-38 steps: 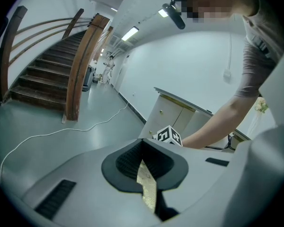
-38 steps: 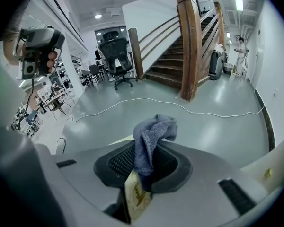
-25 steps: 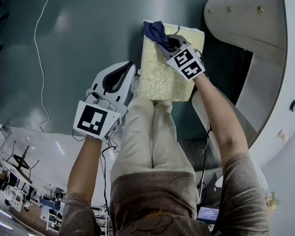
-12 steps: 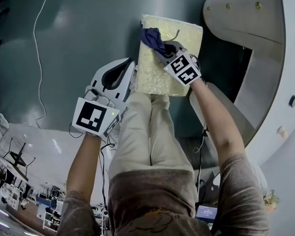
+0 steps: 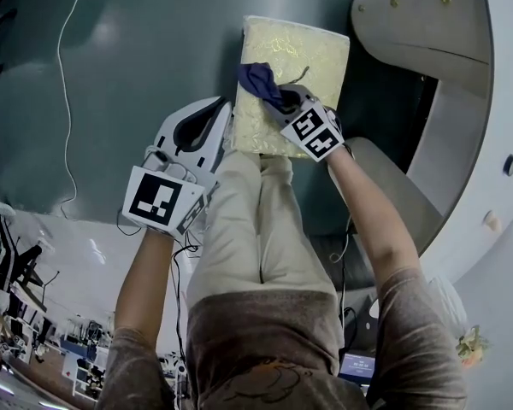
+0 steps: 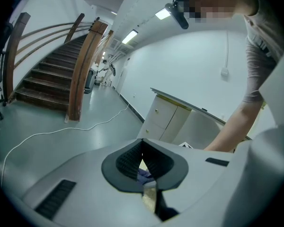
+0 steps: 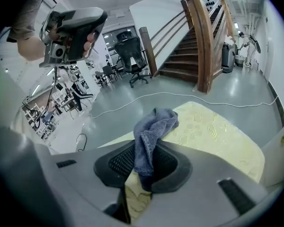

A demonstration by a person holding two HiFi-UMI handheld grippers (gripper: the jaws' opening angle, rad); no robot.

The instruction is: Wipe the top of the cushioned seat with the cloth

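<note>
The cushioned seat (image 5: 299,62) is a pale yellow patterned block on the grey-green floor, in front of the person's knees. A dark blue cloth (image 5: 258,79) lies on its left part, and my right gripper (image 5: 280,99) is shut on it. In the right gripper view the cloth (image 7: 154,129) hangs bunched out of the jaws over the seat top (image 7: 217,136). My left gripper (image 5: 222,114) hovers just left of the seat, jaws shut and holding nothing. In the left gripper view a sliver of cloth (image 6: 144,175) and seat (image 6: 149,200) shows past the left gripper (image 6: 142,161).
A large white curved furniture piece (image 5: 449,67) stands right of the seat. A white cable (image 5: 64,84) runs over the floor at left. The person's legs (image 5: 256,229) reach the seat's near edge. A wooden staircase (image 7: 203,46) and an office chair (image 7: 132,56) stand further off.
My right gripper has dragged the cloth from the seat's far left corner toward the person along the left side. The left gripper has stayed about where it was.
</note>
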